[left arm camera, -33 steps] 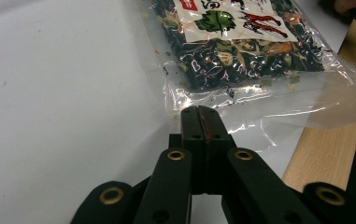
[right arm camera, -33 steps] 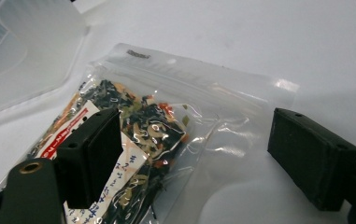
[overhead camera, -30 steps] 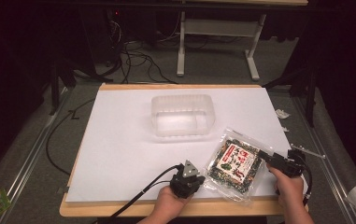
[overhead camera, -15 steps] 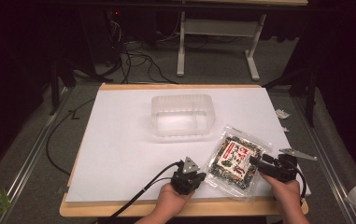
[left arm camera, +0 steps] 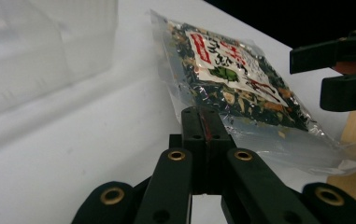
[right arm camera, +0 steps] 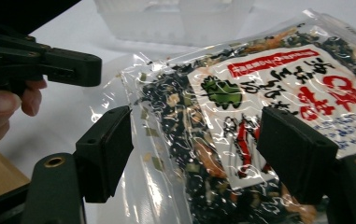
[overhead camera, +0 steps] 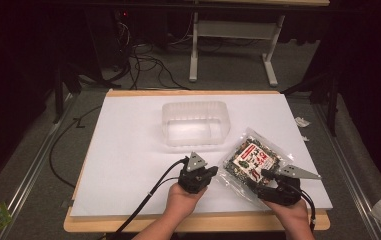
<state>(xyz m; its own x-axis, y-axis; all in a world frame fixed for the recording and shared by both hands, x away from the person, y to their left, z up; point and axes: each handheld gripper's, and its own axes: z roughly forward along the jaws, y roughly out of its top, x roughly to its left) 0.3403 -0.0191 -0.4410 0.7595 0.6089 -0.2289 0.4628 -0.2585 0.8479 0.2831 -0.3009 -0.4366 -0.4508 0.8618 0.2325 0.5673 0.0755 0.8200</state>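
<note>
A clear bag of dark dried mix with a white and red label (overhead camera: 250,161) lies flat on the white table top (overhead camera: 128,150), right of centre near the front. My right gripper (overhead camera: 265,179) is at the bag's near end. In the right gripper view it (right arm camera: 201,149) stands open, one jaw on each side of the bag (right arm camera: 259,107), low over it. My left gripper (overhead camera: 208,174) sits just left of the bag. Its jaws (left arm camera: 203,126) are shut with nothing between them, and their tip points at the bag's clear edge (left arm camera: 231,79).
A clear plastic tub (overhead camera: 194,123) stands empty behind the bag, mid-table, and its wall (left arm camera: 49,46) is close on the left gripper's left. The wooden front edge (overhead camera: 198,222) runs under both hands. Cables and a desk frame lie on the floor beyond the table.
My right gripper has moved left onto the bag's near end, jaws still open. My left gripper has crept a little forward toward the bag.
</note>
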